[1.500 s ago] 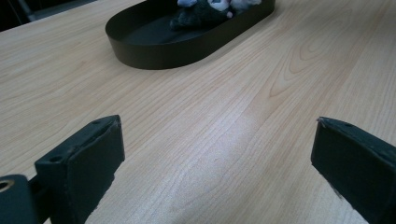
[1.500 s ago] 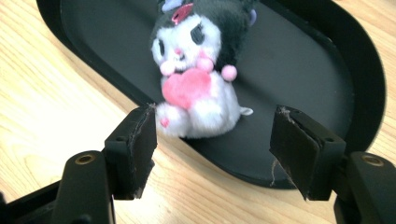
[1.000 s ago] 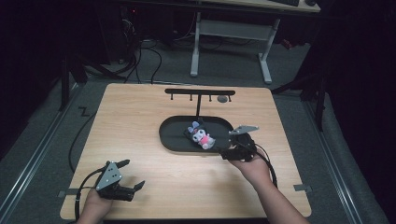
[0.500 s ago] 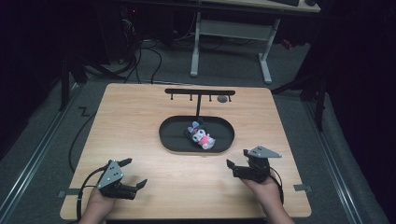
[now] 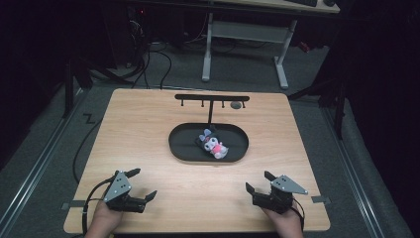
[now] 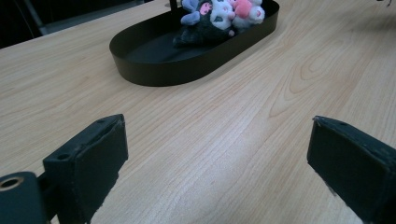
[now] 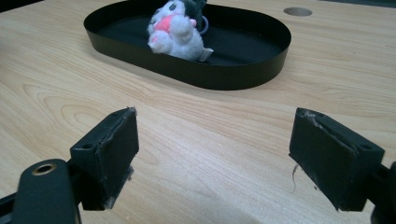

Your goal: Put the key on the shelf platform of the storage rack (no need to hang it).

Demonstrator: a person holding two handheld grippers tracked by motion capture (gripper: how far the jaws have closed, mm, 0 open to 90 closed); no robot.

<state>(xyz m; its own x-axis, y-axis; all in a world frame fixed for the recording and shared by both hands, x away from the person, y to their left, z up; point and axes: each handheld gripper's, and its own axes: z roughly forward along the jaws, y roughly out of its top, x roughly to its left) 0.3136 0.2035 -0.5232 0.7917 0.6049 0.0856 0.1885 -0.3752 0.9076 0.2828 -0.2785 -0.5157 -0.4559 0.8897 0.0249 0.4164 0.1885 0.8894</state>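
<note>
Black tray [image 5: 184,148] is sitting mid-table and the plush [image 5: 213,144] is lying inside it, toward the right half. You are holding both grippers at the near edge, left gripper [image 5: 140,184] and right gripper [image 5: 258,181], jaws wide apart and gripping nothing. If the plush is your target, I think you should be approaching low over the rim and closing on its body. It is looking soft, white with pink and dark ears
</note>
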